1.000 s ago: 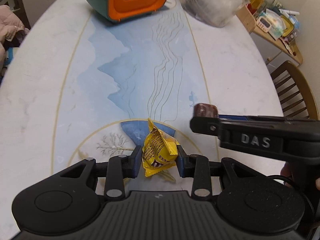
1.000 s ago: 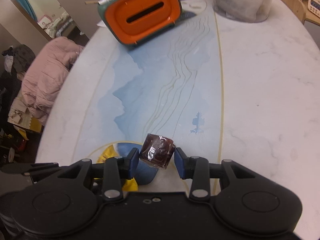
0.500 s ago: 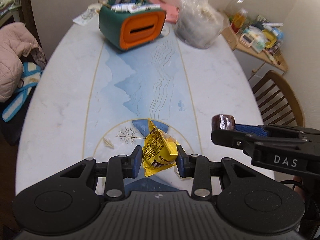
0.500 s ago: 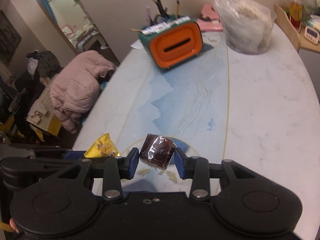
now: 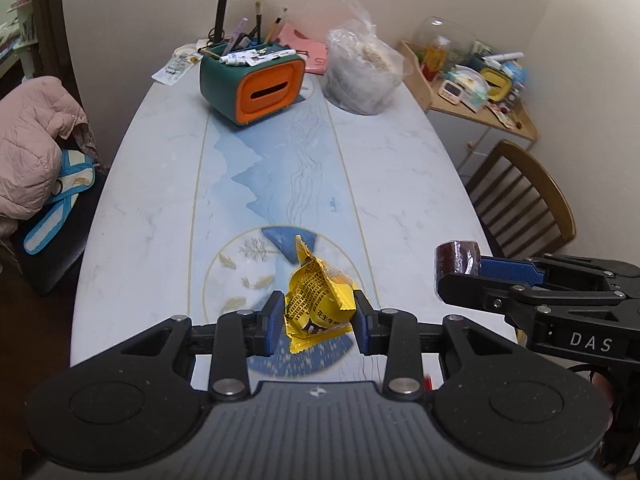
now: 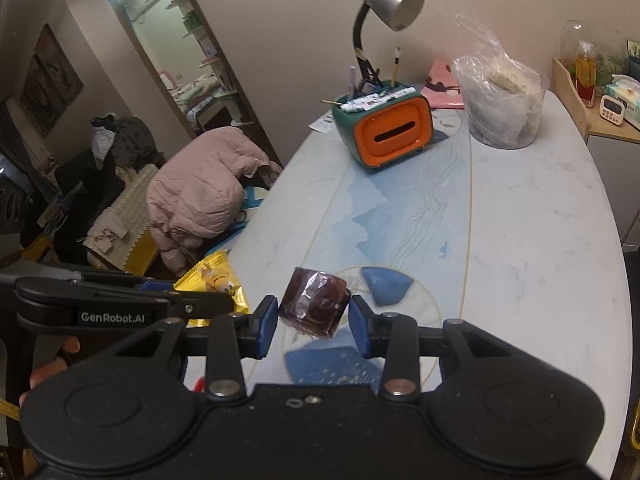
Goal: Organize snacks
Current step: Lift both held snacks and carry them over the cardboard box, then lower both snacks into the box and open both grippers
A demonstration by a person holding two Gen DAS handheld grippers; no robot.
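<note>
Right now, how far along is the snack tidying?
Both snacks are picked up: the left gripper pinches the yellow packet, the right gripper the brown wrapped sweet, both held above the table. Putting them away remains; no snack container is clearly visible.

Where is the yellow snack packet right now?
The yellow snack packet is clamped in the left gripper, above the table's near end.

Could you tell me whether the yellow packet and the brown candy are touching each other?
Apart. The left wrist view shows the yellow packet in the left gripper and the brown candy off to its right, table between them.
</note>
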